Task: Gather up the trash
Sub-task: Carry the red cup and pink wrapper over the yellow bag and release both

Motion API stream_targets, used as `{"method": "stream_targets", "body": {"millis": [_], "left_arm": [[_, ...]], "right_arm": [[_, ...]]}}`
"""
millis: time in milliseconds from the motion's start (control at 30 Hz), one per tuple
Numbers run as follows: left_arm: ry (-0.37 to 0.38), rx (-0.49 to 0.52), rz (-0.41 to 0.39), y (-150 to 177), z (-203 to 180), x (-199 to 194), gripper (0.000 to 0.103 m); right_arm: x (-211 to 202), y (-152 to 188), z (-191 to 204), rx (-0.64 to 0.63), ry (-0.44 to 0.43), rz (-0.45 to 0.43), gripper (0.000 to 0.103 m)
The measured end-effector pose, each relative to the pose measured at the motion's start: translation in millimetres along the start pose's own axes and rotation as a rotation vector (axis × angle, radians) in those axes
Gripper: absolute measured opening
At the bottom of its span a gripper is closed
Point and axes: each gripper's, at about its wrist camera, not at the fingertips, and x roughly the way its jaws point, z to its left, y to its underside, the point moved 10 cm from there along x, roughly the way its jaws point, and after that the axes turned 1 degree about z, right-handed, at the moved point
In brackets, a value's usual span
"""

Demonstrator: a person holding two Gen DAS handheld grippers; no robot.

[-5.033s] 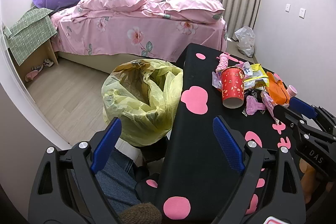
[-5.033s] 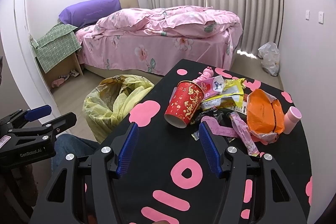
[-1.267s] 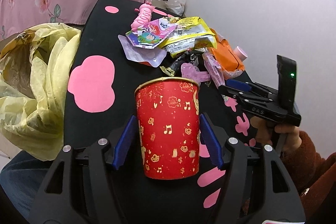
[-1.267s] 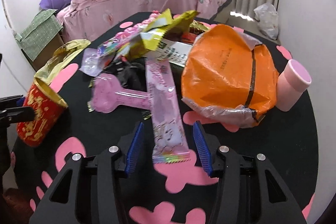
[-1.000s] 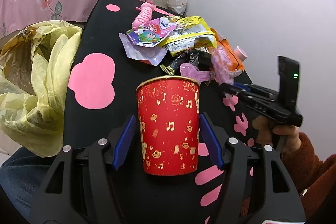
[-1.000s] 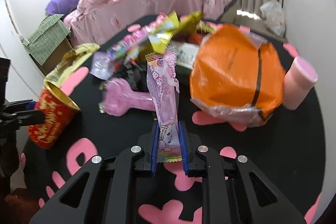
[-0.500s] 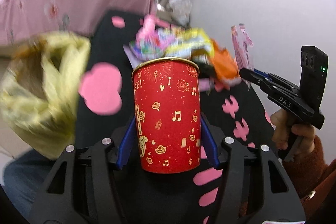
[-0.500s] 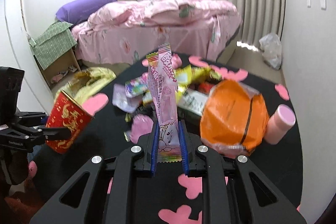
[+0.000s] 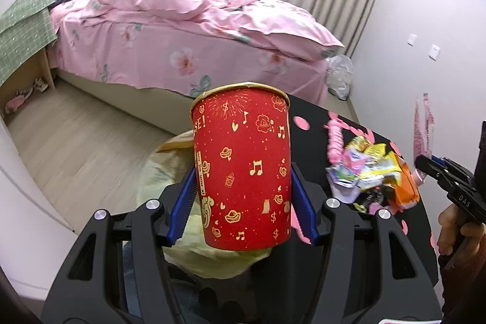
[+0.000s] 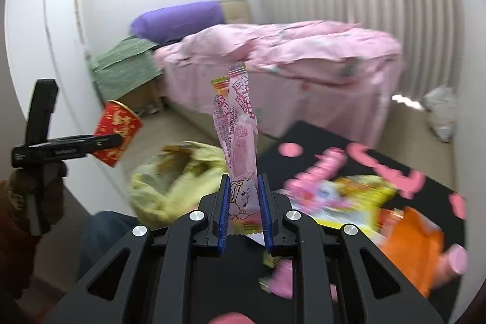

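The left gripper point(image 9: 241, 204) is clamping the red paper cup point(image 9: 241, 169) by its lower sides, holding it upright in the air over the yellow trash bag point(image 9: 170, 169), which is sitting on the floor just beside the black table point(image 9: 319, 117). The right gripper point(image 10: 244, 213) is pinching the bottom end of a long pink candy wrapper point(image 10: 240, 129), its jaws nearly together on the thin film, and the wrapper is standing up tall between the fingers. In the right wrist view the bag's open mouth point(image 10: 179, 169) is lying below and to the left of the wrapper, with the cup hanging off to the far left, above the floor at the bag's far side.

Both pieces of trash are looking ready to be dropped, and that is where trouble could be coming from. The cup is wide and light — if it is let go while it is off to one side of the mouth, it may be hitting the crumpled rim and rolling across the floor. The wrapper is flimsy and may be fluttering sideways on release, or clinging to a pad. The bag's rim is sagging inward, so the opening is narrower than the bag itself. The two grippers are also converging on one small target — they could be bumping each other. More wrappers point(image 9: 370, 172) are waiting on the table.
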Motion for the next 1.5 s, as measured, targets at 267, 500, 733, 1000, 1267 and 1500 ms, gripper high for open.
{"method": "stream_targets", "body": {"millis": [267,500,733,1000,1267,1500], "left_arm": [[0.034,-0.114,0.057,15,52,16,0.055],[0.131,-0.134,0.164,36,52,67,0.056],[-0.016,-0.052,0.260,55,71,130,0.054],[0.005,-0.043,0.294,76,81,144,0.054],[0.142,-0.136,0.276,72,82,130,0.057],[0.230,-0.278,0.203,50,93,103,0.076]], "right_arm": [[118,-2,81,-0.062,-0.214,0.183,0.019],[222,42,107,-0.130,-0.242,0.450,0.019],[247,46,76,-0.135,-0.138,0.461,0.019],[250,47,73,-0.137,-0.161,0.442,0.019],[240,42,77,-0.136,-0.182,0.411,0.019],[237,45,88,-0.158,-0.187,0.428,0.042]]}}
